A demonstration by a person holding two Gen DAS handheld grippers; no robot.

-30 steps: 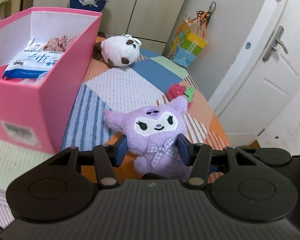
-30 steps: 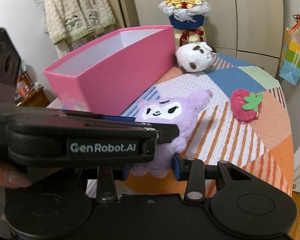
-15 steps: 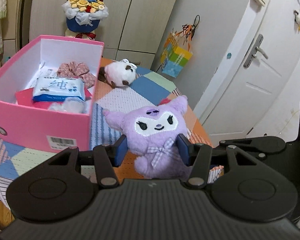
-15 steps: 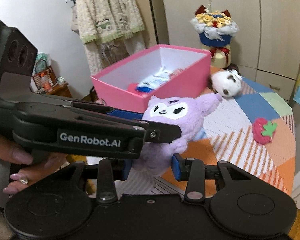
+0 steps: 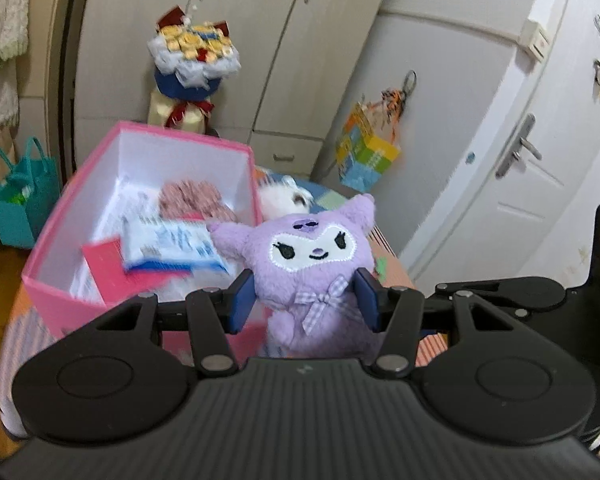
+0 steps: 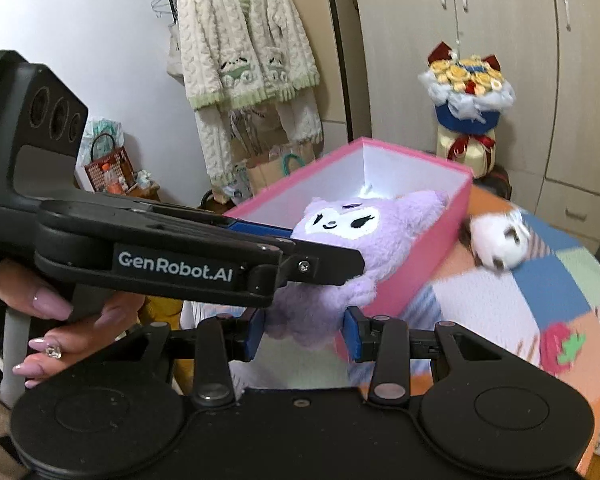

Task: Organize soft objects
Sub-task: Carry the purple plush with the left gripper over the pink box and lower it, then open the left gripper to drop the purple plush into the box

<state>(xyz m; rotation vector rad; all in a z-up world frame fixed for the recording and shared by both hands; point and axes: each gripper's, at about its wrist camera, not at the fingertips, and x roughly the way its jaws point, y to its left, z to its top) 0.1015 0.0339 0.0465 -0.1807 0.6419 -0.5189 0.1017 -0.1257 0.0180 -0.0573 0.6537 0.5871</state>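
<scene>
A purple plush doll [image 5: 312,264] with a white face and a checked bow hangs in the air, held from two sides. My left gripper [image 5: 304,300] is shut on its body, blue pads pressed into the fur. My right gripper [image 6: 304,332] is shut on its lower part [image 6: 300,320], from beside the left gripper's black frame [image 6: 179,256]. The doll hovers at the near edge of the open pink box [image 5: 51,300], which holds a tissue pack [image 5: 171,248], a pink scrunchie [image 5: 195,200] and a red card [image 5: 103,256].
A white panda plush [image 6: 496,244] lies on the patchwork tablecloth [image 6: 540,292] beside the box, and a red strawberry plush [image 6: 560,348] lies nearer the table's right edge. A bouquet [image 5: 195,56] stands behind the box. A hand [image 6: 59,320] grips the left gripper's handle.
Both grippers have risen together with the purple doll, lifting it off the tablecloth and carrying it toward the pink box. The box's inside has come into view.
</scene>
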